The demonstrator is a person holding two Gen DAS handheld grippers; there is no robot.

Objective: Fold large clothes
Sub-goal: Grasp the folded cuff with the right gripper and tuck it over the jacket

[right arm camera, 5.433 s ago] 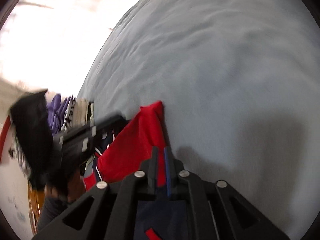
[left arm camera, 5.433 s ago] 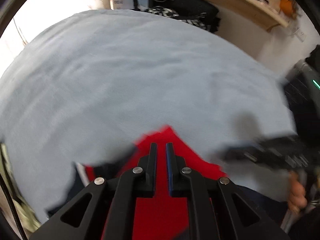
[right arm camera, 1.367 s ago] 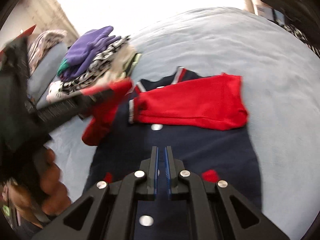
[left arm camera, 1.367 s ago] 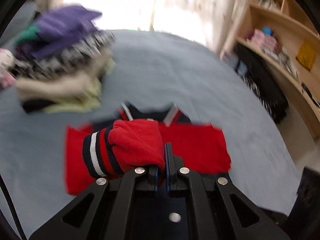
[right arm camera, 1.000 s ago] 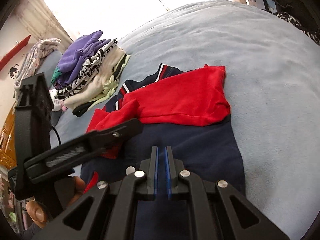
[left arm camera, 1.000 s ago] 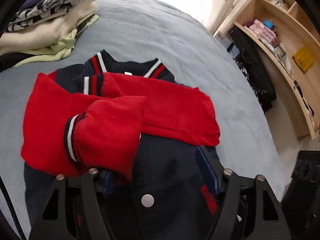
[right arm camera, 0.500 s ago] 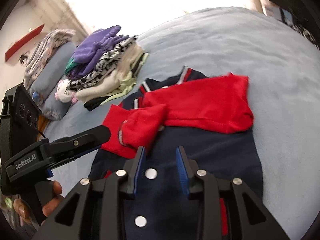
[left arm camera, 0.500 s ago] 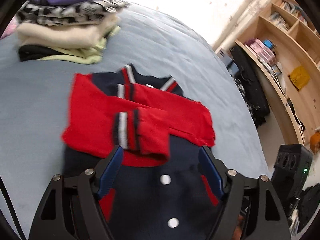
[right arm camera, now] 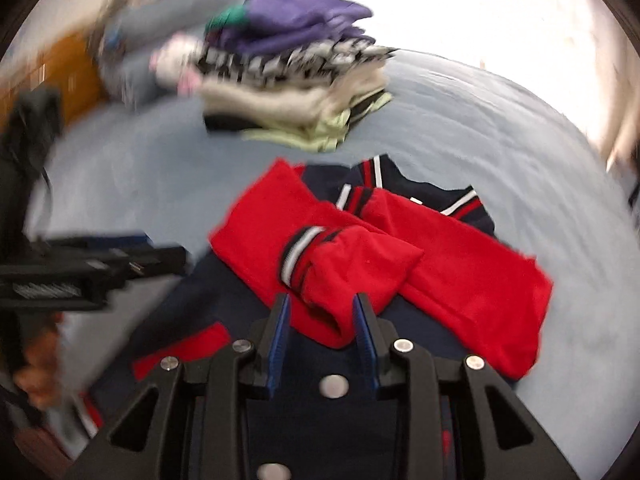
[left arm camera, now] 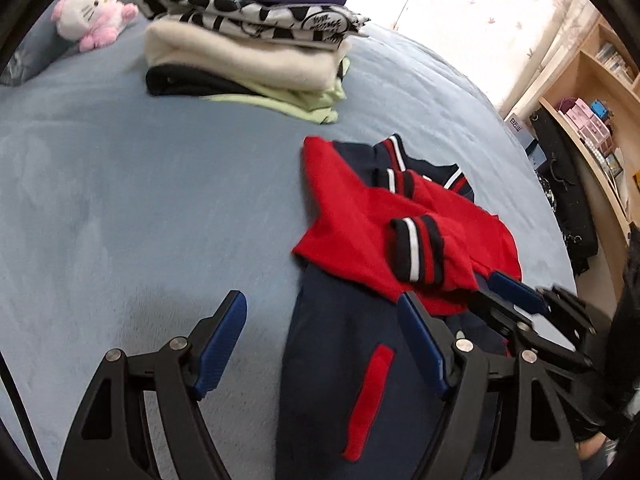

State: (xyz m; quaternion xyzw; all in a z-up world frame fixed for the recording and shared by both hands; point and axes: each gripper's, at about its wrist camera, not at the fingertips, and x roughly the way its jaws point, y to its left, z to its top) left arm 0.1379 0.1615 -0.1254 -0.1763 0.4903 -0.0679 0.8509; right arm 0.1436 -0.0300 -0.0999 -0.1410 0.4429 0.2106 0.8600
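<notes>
A navy varsity jacket [left arm camera: 340, 360] lies buttoned on the blue bed, both red sleeves [left arm camera: 360, 216] folded across its chest, one striped cuff [left arm camera: 416, 248] on top. My left gripper [left arm camera: 320, 320] hovers over the jacket's left edge, jaws wide open with nothing between them. In the right wrist view the same jacket [right arm camera: 224, 284] sits below my right gripper [right arm camera: 322, 316], jaws partly open; the folded red sleeve [right arm camera: 360, 264] lies just beyond its tips, not pinched. Each gripper shows in the other's view: the right gripper [left arm camera: 504, 296] at the right, the left gripper [right arm camera: 152, 252] blurred at the left.
A stack of folded clothes [left arm camera: 248, 52] stands at the back of the bed, with a pink plush toy [left arm camera: 94, 12] to its left. The blue blanket [left arm camera: 140, 200] spreads left of the jacket. Wooden shelves [left arm camera: 592, 120] line the right wall. A hand [right arm camera: 36, 380] holds the left gripper.
The left gripper let go of the red sleeve, laid it across the chest and drew back leftward. The right gripper's jaws went from shut to partly open, and it rolled.
</notes>
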